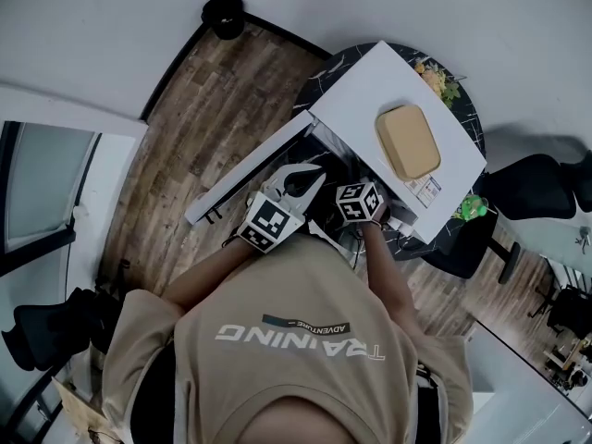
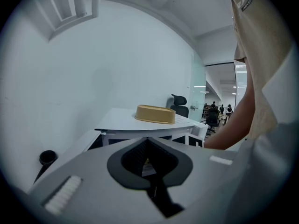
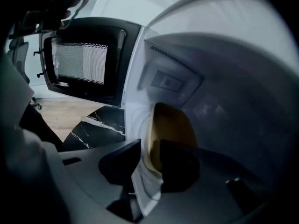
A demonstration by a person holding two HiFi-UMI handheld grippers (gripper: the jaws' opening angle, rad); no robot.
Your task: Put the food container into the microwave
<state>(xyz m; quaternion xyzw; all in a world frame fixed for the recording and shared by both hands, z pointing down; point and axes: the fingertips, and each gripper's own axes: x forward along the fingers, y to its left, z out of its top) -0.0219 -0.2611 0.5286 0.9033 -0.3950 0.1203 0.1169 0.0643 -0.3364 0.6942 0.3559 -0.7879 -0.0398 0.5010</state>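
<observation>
A white microwave (image 1: 370, 91) stands on a round black marble table (image 1: 470, 109), its door (image 1: 245, 178) swung wide to the left. In the right gripper view a tan food container (image 3: 170, 125) sits deep in the white cavity. My right gripper (image 3: 149, 164) is turned on its side and shut on the container's near edge. From the head view that gripper (image 1: 363, 202) reaches into the opening with its tips hidden. My left gripper (image 1: 301, 178) hangs open and empty in front of the door. A second tan container (image 1: 407, 141) rests on the microwave's top (image 2: 155, 114).
The open door's mesh window (image 3: 84, 64) stands left of the cavity. Some greenery (image 1: 439, 81) and a green object (image 1: 472, 208) lie on the table beside the microwave. Black office chairs (image 1: 546, 183) stand to the right. A black round object (image 1: 224, 12) sits on the wood floor by the wall.
</observation>
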